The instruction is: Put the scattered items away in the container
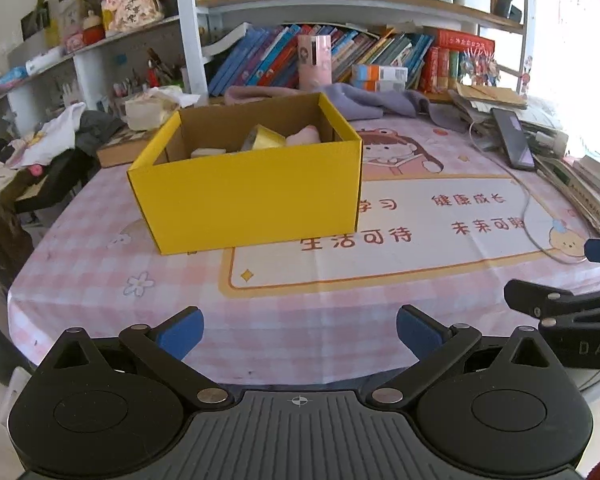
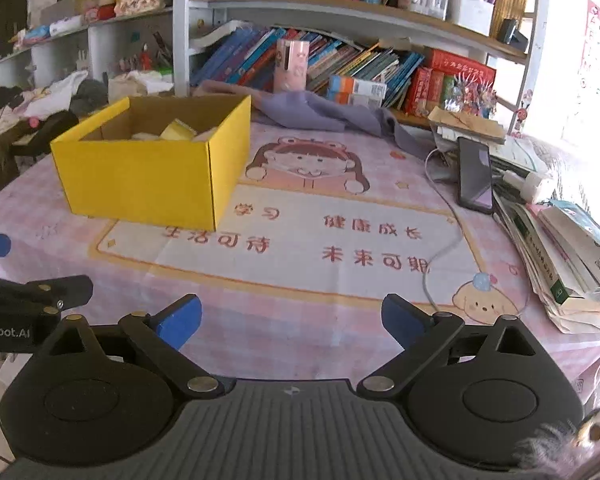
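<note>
A yellow cardboard box (image 1: 244, 192) stands open on the pink checked tablecloth (image 1: 100, 264). Inside it I see a yellow tape roll (image 1: 264, 138), a pink item (image 1: 305, 136) and a pale item (image 1: 207, 153). The box also shows in the right wrist view (image 2: 148, 176), with a yellow item (image 2: 178, 130) inside. My left gripper (image 1: 299, 334) is open and empty, low over the table's near edge, well in front of the box. My right gripper (image 2: 291, 320) is open and empty, to the right of the box. The right gripper's finger shows at the left view's right edge (image 1: 540, 300).
A black phone (image 2: 476, 176) with a white cable (image 2: 440, 256) lies at the right, beside stacked books and papers (image 2: 560, 256). A purple cloth (image 2: 324, 114) and a pink cup (image 2: 292, 66) lie behind the box. Bookshelves stand at the back. Clothes pile at the left (image 1: 40, 148).
</note>
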Tool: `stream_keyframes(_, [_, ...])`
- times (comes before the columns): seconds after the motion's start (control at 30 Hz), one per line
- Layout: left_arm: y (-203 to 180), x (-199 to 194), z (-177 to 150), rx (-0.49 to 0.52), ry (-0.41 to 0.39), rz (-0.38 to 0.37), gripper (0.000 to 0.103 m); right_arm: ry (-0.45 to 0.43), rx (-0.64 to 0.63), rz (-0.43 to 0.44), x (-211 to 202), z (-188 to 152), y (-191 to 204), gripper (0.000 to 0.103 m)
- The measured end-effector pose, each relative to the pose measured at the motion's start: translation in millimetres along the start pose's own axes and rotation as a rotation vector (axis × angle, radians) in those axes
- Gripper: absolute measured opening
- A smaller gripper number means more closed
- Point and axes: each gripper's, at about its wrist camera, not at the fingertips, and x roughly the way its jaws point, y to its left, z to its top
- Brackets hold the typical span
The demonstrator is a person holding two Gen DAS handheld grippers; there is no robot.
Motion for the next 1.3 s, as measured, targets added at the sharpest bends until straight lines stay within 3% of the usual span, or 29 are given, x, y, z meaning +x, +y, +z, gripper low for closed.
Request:
stream_keyframes(0.4, [-1.3,2.4,-1.8,0.003,0.032,-0.012,0.103,0.050,0.027,0.014,3.7,-5.0,-4.7,0.102])
stream_keyframes(1.3, [-1.2,7.9,-1.3,0.001,0.060,-0.044,0.103,0.053,0.031,0.012,3.2,-4.6,-4.6,0.103])
